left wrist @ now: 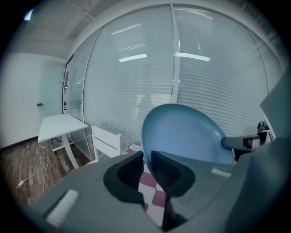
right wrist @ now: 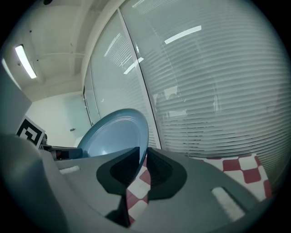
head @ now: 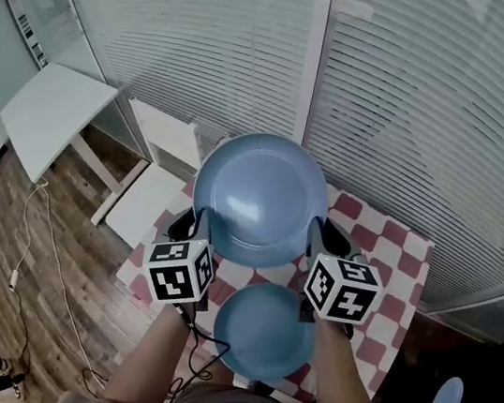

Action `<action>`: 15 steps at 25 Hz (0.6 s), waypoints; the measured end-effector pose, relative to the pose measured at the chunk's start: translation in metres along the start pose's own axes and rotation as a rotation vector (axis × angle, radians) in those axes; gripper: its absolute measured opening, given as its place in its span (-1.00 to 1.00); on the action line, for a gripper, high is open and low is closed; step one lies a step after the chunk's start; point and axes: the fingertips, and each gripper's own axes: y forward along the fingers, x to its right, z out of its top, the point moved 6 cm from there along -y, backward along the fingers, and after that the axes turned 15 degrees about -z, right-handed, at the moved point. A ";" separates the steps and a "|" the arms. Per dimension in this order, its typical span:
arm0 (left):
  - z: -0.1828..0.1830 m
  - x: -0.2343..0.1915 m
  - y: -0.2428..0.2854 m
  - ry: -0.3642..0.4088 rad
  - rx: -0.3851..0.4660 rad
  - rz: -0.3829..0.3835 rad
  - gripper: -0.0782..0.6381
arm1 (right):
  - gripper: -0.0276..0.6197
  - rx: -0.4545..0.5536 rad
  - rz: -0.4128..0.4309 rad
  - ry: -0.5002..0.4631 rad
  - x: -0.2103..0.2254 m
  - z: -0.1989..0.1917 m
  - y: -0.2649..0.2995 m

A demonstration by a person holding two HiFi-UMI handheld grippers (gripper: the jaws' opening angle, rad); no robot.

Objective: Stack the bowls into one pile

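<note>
A large blue bowl (head: 260, 195) is lifted above the checked table, held at both sides. My left gripper (head: 201, 235) is shut on its left rim, and my right gripper (head: 313, 245) is shut on its right rim. In the left gripper view the large blue bowl (left wrist: 182, 134) rises from between the jaws of my left gripper (left wrist: 146, 168). The right gripper view shows the same large blue bowl (right wrist: 118, 134) clamped at its edge by my right gripper (right wrist: 143, 166). A smaller blue bowl (head: 265, 331) rests on the table below, near my body.
The red-and-white checked tablecloth (head: 393, 266) covers a small table against a glass wall with blinds (head: 418, 108). A white desk (head: 52, 117) and a white chair (head: 156, 176) stand to the left on the wood floor. A cable (head: 44, 258) lies on the floor.
</note>
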 end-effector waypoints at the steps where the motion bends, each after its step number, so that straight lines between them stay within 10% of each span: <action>1: 0.005 0.008 -0.008 0.001 0.005 0.001 -0.63 | -0.69 0.005 0.004 -0.004 0.002 0.007 -0.010; 15: -0.056 0.083 -0.114 -0.058 -0.032 0.040 -0.61 | -0.70 -0.031 0.040 -0.052 0.032 -0.031 -0.129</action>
